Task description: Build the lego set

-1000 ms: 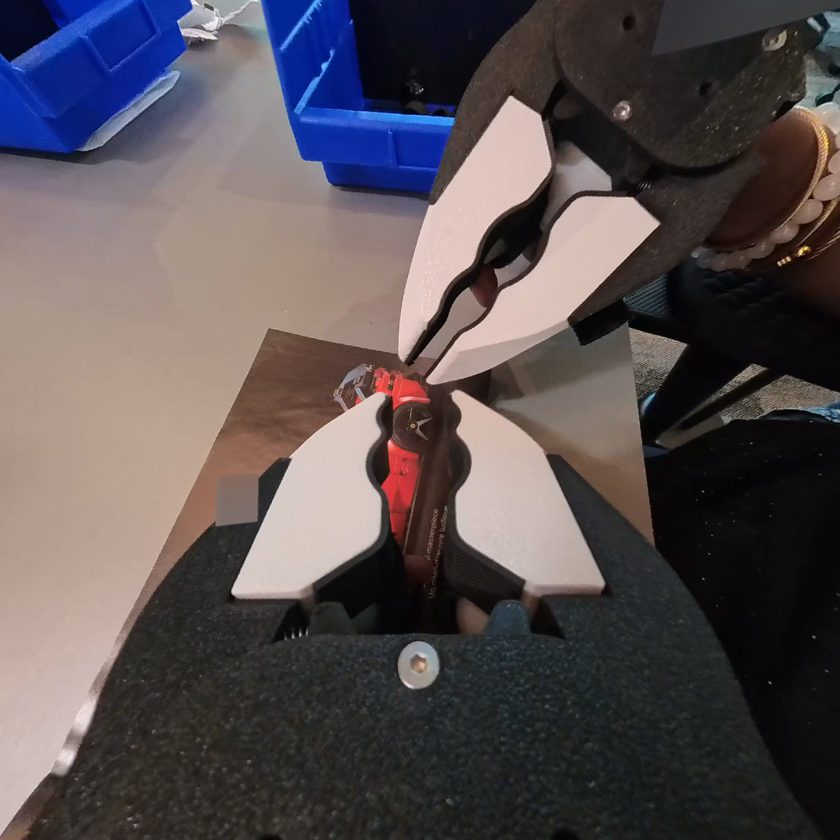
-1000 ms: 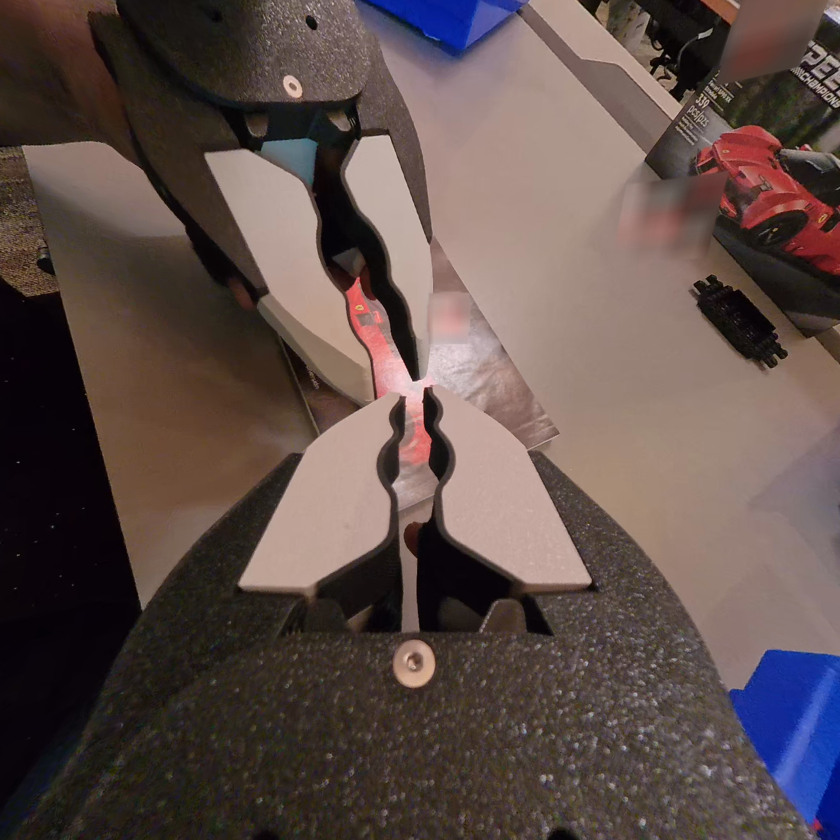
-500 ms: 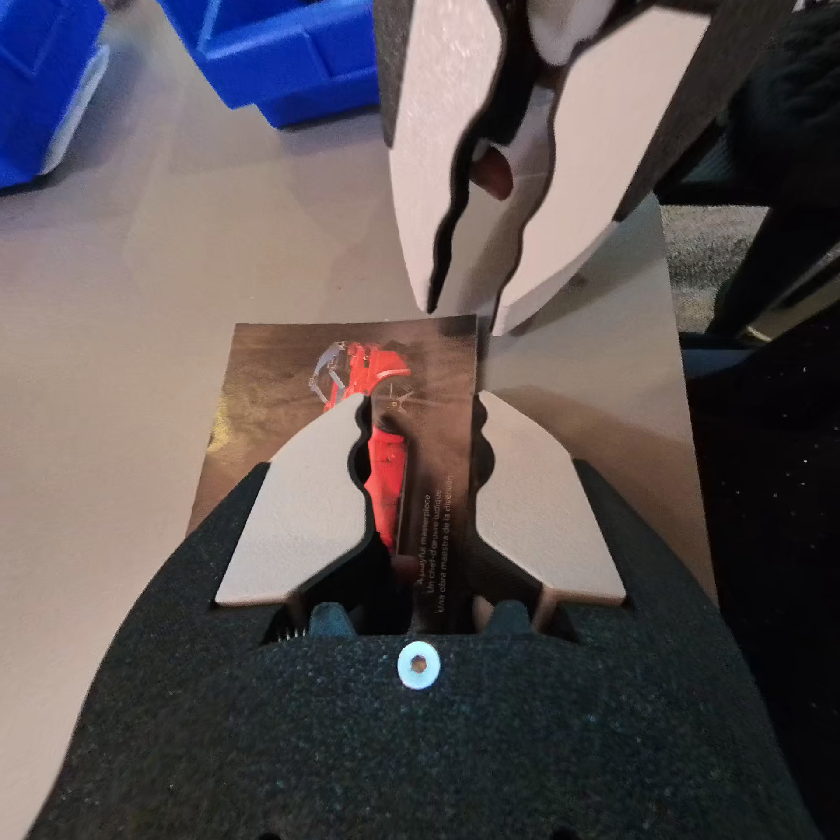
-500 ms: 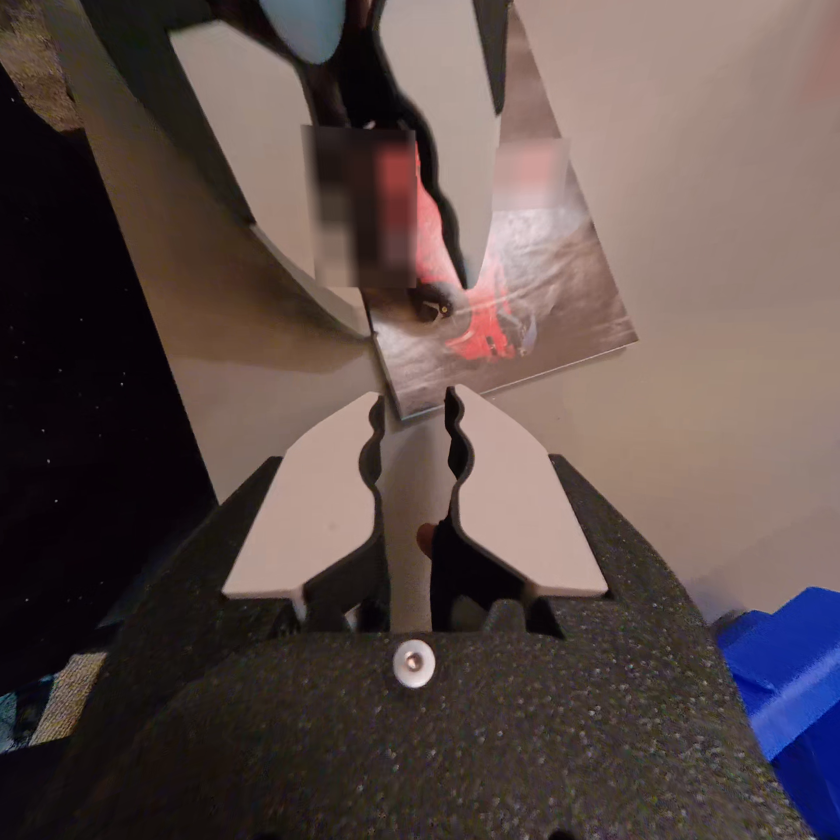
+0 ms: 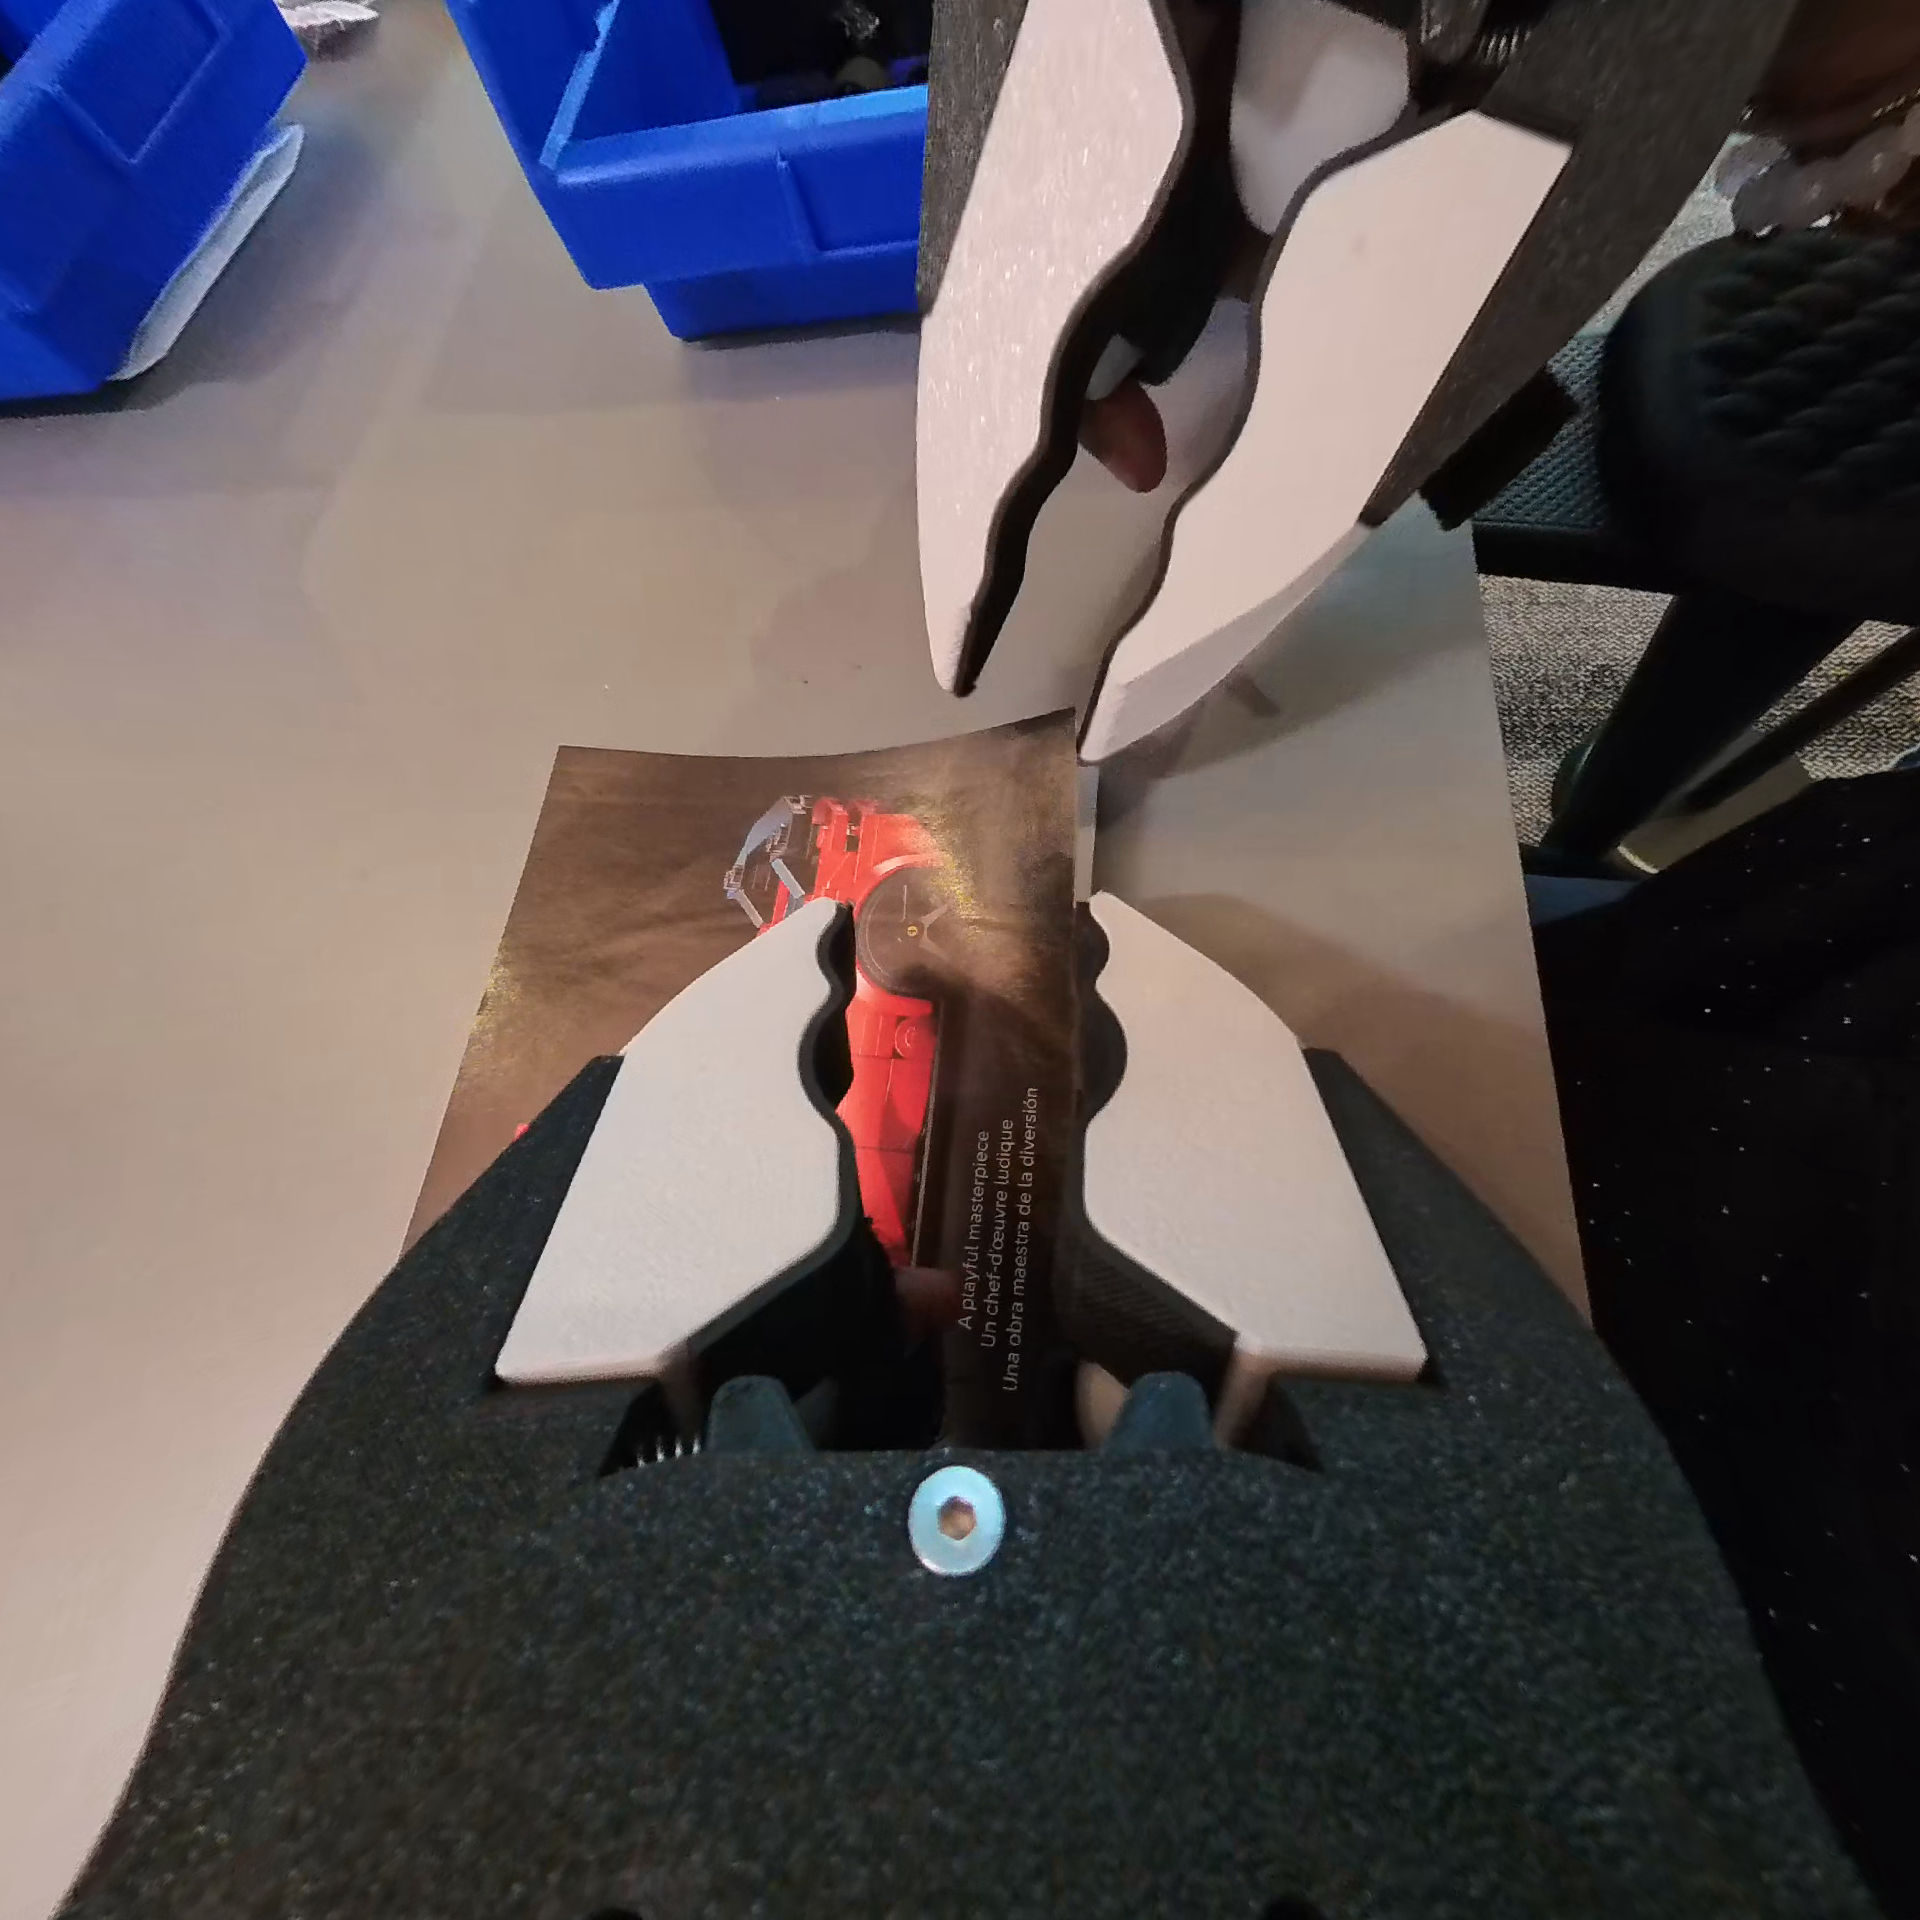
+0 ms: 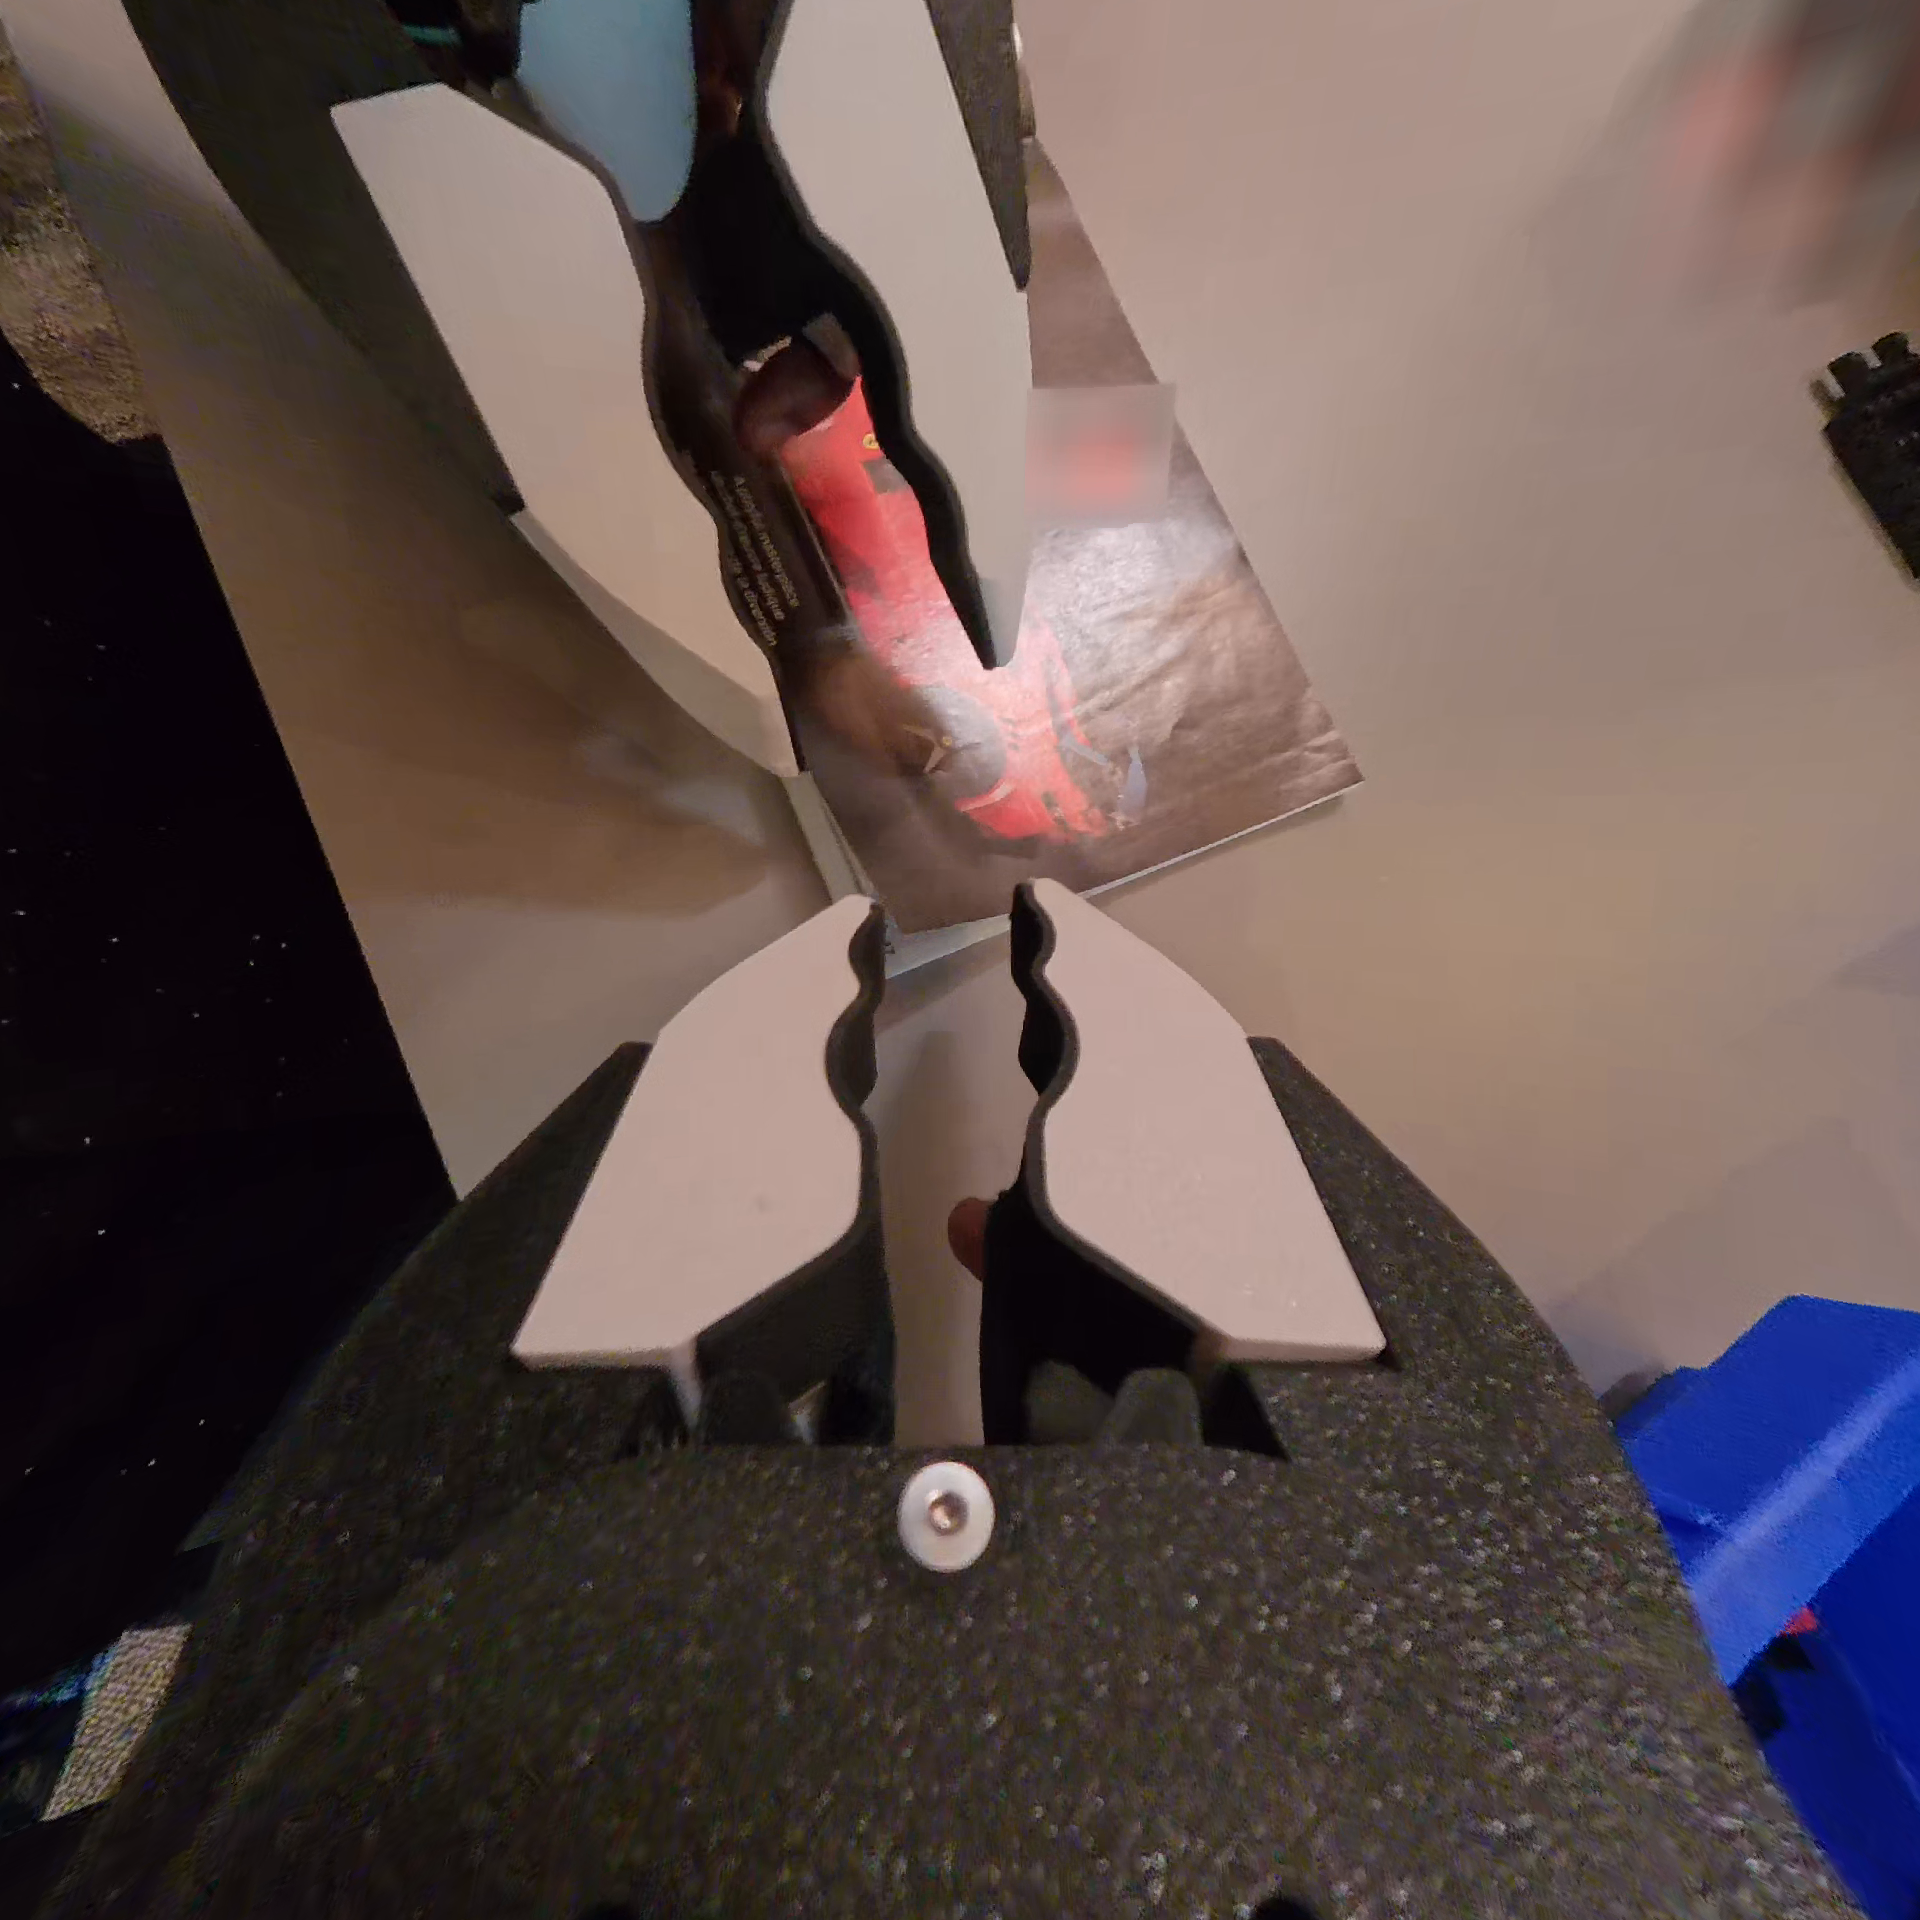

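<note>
A booklet [image 5: 665, 883] with a red toy car on its dark cover lies flat on the grey table [image 5: 312, 623]. My left gripper [image 5: 961, 914] hovers over the booklet's right part, jaws wide apart, with nothing pressed between the pads. My right gripper [image 5: 1029, 707] faces it from the far side. It stands open at the booklet's far right corner. In the right wrist view the booklet [image 6: 1195, 675] lies ahead. Its near corner, with white page edges showing, sits just in front of my open right gripper [image 6: 948, 904]. The left gripper [image 6: 894, 717] stands over the cover there.
Two blue bins [image 5: 727, 177] [image 5: 114, 187] stand at the back of the table. Another blue bin [image 6: 1787, 1507] is at my right gripper's side. A black studded part [image 6: 1881, 447] lies farther off. The table edge and a black chair [image 5: 1766, 364] are close on the right. My left and right fingertips are right by each other.
Both grippers have opened wider than a second ago. The right gripper's tips, then nearly shut over the booklet, have drawn back to its corner. The booklet lies flat, ungrasped.
</note>
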`<state>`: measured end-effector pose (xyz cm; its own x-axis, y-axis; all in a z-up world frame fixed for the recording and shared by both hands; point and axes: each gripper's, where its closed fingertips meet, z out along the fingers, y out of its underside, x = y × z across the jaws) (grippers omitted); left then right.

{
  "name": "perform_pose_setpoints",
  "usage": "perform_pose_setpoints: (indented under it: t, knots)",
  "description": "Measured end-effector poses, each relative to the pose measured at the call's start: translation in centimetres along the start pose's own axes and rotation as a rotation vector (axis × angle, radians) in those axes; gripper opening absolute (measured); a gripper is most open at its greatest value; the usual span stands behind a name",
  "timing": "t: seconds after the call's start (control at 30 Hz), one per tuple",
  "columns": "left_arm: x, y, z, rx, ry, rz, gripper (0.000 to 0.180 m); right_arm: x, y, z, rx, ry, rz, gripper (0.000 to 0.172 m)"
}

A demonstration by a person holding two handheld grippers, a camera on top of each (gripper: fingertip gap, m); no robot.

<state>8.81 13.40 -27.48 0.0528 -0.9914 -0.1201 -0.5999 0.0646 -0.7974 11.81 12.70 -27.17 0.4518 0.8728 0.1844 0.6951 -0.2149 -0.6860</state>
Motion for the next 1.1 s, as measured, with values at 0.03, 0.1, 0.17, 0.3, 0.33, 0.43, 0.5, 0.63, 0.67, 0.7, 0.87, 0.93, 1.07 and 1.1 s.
perform_pose_setpoints:
  t: [0.03, 0.1, 0.17, 0.3, 0.33, 0.43, 0.5, 0.63, 0.67, 0.7, 0.87, 0.93, 1.07, 1.1]
  knots:
    - [0.0, 0.0, 0.0, 0.0, 0.001, -0.001, 0.039, 0.01, -0.06, -0.04, 0.004, 0.001, -0.001, 0.023]
    - [-0.01, -0.01, -0.02, 0.002, 0.003, -0.003, 0.039, -0.1, -0.14, -0.11, 0.011, -0.005, -0.004, 0.023]
    - [0.0, -0.02, -0.01, 0.002, 0.004, -0.004, 0.039, -0.04, -0.19, -0.15, 0.015, -0.003, -0.001, 0.023]
    - [-0.02, -0.05, -0.04, 0.005, 0.004, -0.008, 0.039, -0.06, -0.41, -0.27, 0.032, -0.006, 0.003, 0.023]
    - [-0.04, -0.07, -0.05, 0.006, 0.004, -0.008, 0.039, 0.01, -0.37, -0.25, 0.03, -0.002, 0.003, 0.023]
    - [-0.09, -0.13, -0.1, 0.011, 0.005, -0.015, 0.039, -0.05, -0.21, -0.14, 0.02, -0.004, -0.001, 0.023]
    - [-0.09, -0.17, -0.14, 0.015, 0.008, -0.019, 0.039, -0.1, -0.2, -0.11, 0.019, -0.004, -0.007, 0.023]
    - [-0.16, -0.28, -0.25, 0.025, 0.01, -0.029, 0.038, -0.1, -0.17, -0.07, 0.017, -0.003, -0.008, 0.023]
    - [-0.16, -0.29, -0.27, 0.027, 0.011, -0.029, 0.038, -0.04, -0.19, -0.08, 0.018, 0.0, -0.007, 0.023]
    - [-0.16, -0.3, -0.27, 0.027, 0.011, -0.029, 0.038, -0.04, -0.21, -0.09, 0.019, 0.0, -0.005, 0.023]
    - [-0.15, -0.28, -0.26, 0.026, 0.01, -0.028, 0.038, -0.05, -0.6, -0.31, 0.043, -0.002, 0.0, 0.023]
    - [-0.17, -0.29, -0.27, 0.026, 0.01, -0.03, 0.038, -0.08, -0.62, -0.34, 0.047, -0.006, 0.001, 0.024]
    - [-0.16, -0.28, -0.27, 0.026, 0.009, -0.028, 0.038, 0.1, -0.45, -0.21, 0.038, 0.007, -0.001, 0.023]
    - [-0.16, -0.27, -0.26, 0.025, 0.009, -0.027, 0.038, 0.09, -0.49, -0.2, 0.04, 0.006, 0.0, 0.023]
